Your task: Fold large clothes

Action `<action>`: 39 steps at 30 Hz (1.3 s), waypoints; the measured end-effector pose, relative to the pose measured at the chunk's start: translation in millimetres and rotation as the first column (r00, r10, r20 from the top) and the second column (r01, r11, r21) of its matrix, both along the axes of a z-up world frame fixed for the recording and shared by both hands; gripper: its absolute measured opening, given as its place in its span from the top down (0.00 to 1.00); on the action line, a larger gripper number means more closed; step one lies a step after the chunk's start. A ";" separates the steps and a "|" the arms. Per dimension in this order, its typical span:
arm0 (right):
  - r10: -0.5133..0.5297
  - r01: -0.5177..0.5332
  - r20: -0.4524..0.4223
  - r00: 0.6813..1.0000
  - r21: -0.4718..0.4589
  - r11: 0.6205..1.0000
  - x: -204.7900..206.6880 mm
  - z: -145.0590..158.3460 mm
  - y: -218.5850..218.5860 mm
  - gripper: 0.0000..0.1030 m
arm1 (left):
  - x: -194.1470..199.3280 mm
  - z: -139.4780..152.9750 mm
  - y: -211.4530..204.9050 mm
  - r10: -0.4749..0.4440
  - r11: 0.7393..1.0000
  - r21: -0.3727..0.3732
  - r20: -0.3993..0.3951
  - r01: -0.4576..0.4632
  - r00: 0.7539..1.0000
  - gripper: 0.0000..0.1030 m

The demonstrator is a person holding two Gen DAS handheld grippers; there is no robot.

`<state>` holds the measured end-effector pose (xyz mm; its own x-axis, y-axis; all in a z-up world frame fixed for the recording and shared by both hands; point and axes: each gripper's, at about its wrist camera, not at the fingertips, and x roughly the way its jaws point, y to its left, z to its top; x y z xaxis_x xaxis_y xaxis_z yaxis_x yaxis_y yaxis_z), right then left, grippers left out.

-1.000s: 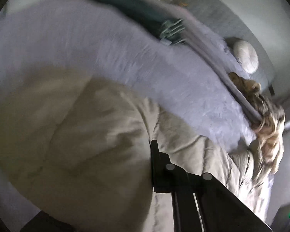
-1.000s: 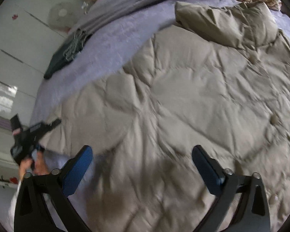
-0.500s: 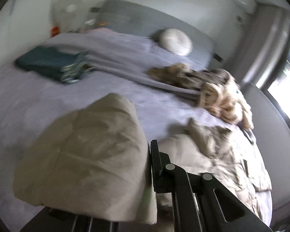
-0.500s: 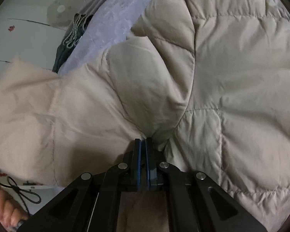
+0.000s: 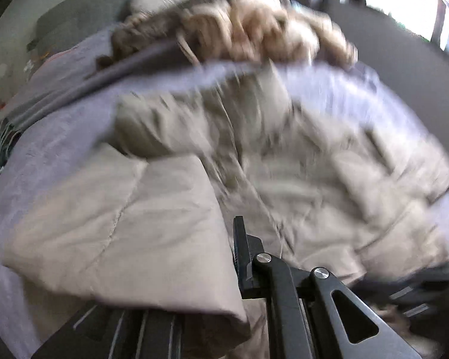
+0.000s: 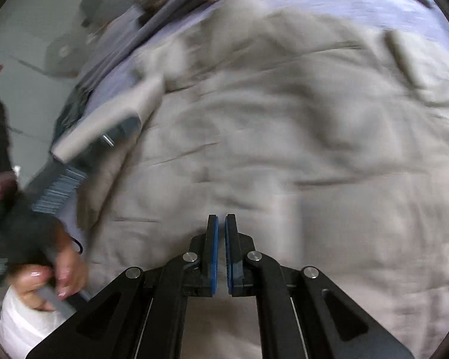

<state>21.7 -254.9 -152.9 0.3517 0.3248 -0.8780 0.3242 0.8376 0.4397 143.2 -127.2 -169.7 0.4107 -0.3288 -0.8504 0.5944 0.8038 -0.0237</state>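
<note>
Left wrist view: the left tool (image 5: 235, 257) is clamped on a corner of the one beige quilted puffer coat (image 5: 299, 179), lifting that flap so it can fold across the rest lying on the lilac bedspread (image 5: 60, 137).

Right wrist view: the right tool (image 6: 221, 248) is nearly closed, a slim gap between blue pads (image 6: 215, 257); I cannot tell whether it pinches fabric.

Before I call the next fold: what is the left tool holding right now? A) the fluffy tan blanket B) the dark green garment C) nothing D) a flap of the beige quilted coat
D. In the left wrist view a flap of the beige quilted coat lies draped over the left tool, lifted above the purple bedspread.
</note>
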 end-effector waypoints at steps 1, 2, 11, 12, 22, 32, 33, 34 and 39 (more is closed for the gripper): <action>-0.010 0.010 -0.002 1.000 -0.008 1.000 -7.3 -0.9 -12.4 0.95 | -5.8 -14.9 -10.6 -0.008 0.998 0.059 0.000 0.008 1.000 0.89; -0.025 0.025 -0.007 1.000 -0.010 1.000 -10.3 -3.3 -22.1 0.95 | -3.6 -25.4 -14.5 -0.012 0.996 0.093 0.004 0.011 1.000 0.88; -0.060 0.059 0.008 0.998 0.052 0.997 -29.8 -7.3 -57.9 0.95 | -20.6 -6.3 10.0 0.022 0.998 0.064 0.079 -0.028 0.997 0.02; -0.054 0.054 0.012 0.998 0.044 0.998 -39.4 -2.8 -57.9 0.95 | -25.4 2.9 19.4 0.036 0.997 0.060 0.095 -0.042 0.995 0.02; 0.313 -0.255 0.144 0.939 -0.320 0.912 12.1 64.3 46.3 0.23 | 10.6 37.0 186.6 0.324 0.932 -0.147 -0.077 -0.332 0.943 0.03; 0.624 -0.452 0.002 0.781 -0.689 0.567 61.1 33.4 192.6 0.23 | 75.1 -61.4 266.6 0.354 0.758 -0.303 -0.553 -0.577 0.755 0.63; 0.623 -0.450 -0.021 0.782 -0.711 0.541 68.4 25.5 197.5 0.23 | 73.9 -60.7 262.4 0.362 0.770 -0.290 -0.534 -0.568 0.764 0.64; 0.619 -0.446 -0.040 0.785 -0.729 0.519 75.5 18.6 199.4 0.23 | 71.7 -57.5 258.7 0.372 0.787 -0.276 -0.501 -0.552 0.781 0.64; 0.461 -0.271 0.033 0.887 -0.770 0.577 96.8 26.1 151.5 0.24 | 72.6 -52.8 250.1 0.389 0.833 -0.222 -0.416 -0.507 0.822 0.67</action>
<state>118.5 -103.4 -126.8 0.5519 -0.2422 -0.7980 -0.1043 0.9293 -0.3542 215.8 123.0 -222.5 0.2831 -0.4486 -0.8477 0.0750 0.8915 -0.4467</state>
